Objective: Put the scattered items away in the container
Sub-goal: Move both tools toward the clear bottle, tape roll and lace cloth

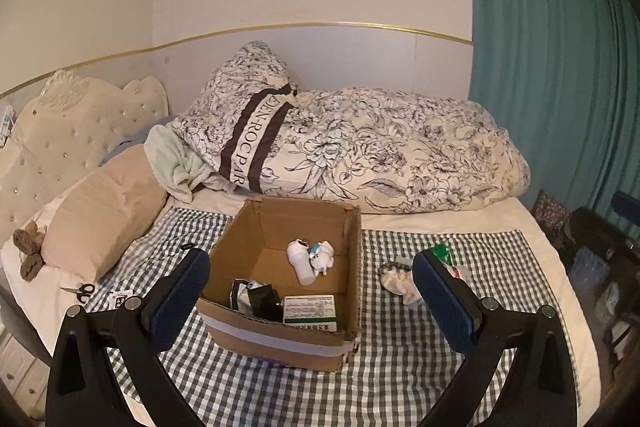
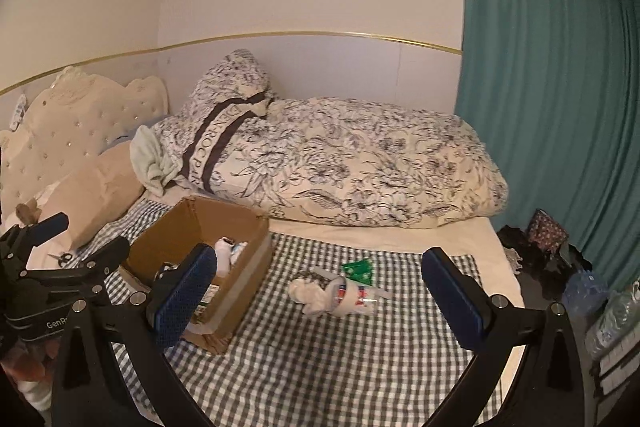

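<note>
Both tongs are spread wide with nothing between their blue pads. My left tongs [image 1: 312, 291] hover over the cardboard box [image 1: 276, 341], one pad at 9 o'clock of it and the other well out at 3 o'clock, touching nothing that I can see. My right tongs [image 2: 320, 295] hang above the checked cloth [image 2: 320, 367] on the bed, equally agape, with the left pad in front of the box's near corner and the right pad out over bare cloth at 3 o'clock. Inside the box I can make out a small white bottle [image 1: 300, 261] lying beside a white and blue figurine [image 1: 321, 255] toward 12 o'clock, a crumpled dark packet [image 1: 256, 297] at 7 o'clock and a green and white carton [image 1: 310, 311] at 6 o'clock against the near wall. Still out on the cloth, at 3 o'clock from the box, lie a bunched white sock [image 2: 310, 293], a white pouch with red and blue print [image 2: 356, 299] touching it, and a green wrapper [image 2: 358, 271] just behind them at 12 o'clock. Scissors [image 1: 80, 291] lie off the cloth's edge at 9 o'clock, near a beige pillow [image 1: 100, 211]. A floral duvet [image 1: 380, 151] is heaped along the wall at 12 o'clock.
</note>
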The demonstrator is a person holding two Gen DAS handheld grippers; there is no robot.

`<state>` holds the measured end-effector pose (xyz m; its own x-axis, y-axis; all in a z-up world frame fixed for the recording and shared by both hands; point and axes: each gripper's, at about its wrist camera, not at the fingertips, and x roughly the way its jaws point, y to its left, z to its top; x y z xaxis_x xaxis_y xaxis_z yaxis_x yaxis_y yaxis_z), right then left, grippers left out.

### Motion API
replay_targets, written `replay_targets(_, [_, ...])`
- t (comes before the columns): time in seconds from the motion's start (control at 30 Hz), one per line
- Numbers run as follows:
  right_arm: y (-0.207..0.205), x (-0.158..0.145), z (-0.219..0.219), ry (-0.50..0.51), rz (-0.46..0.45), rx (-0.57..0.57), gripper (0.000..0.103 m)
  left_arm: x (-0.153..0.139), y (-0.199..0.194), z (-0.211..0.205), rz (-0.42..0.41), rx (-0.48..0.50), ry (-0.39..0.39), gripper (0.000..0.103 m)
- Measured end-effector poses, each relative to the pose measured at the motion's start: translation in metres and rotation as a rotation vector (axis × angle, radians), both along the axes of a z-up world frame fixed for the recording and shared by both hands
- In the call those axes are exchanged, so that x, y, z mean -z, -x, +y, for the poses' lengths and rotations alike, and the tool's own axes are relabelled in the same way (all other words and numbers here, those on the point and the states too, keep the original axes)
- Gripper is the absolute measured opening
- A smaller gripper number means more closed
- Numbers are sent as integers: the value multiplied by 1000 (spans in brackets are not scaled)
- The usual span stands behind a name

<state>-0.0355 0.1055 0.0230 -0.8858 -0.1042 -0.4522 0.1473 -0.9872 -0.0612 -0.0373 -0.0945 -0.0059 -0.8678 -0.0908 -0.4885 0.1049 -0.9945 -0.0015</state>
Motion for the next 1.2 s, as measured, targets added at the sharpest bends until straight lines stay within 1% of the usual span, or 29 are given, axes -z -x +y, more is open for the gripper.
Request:
replay_targets(0.27, [-9, 3, 32, 4, -13, 42, 103, -3, -3, 21, 5, 31, -3, 103])
replay_targets(0.5, [-5, 13, 58, 11, -40, 76, 103, 3, 2, 45, -10, 62, 8, 103])
replay_targets(0.8, [10, 30, 83, 25, -83, 113, 103, 22, 22, 73, -42, 99, 32, 103])
replay_targets(1.0, [25, 49, 97, 31, -119, 123, 103, 40, 35, 85, -70, 132, 39, 103])
replay_targets(1.2, [44, 67, 108, 47, -153, 119, 103, 57, 52, 100, -90, 163, 64, 103])
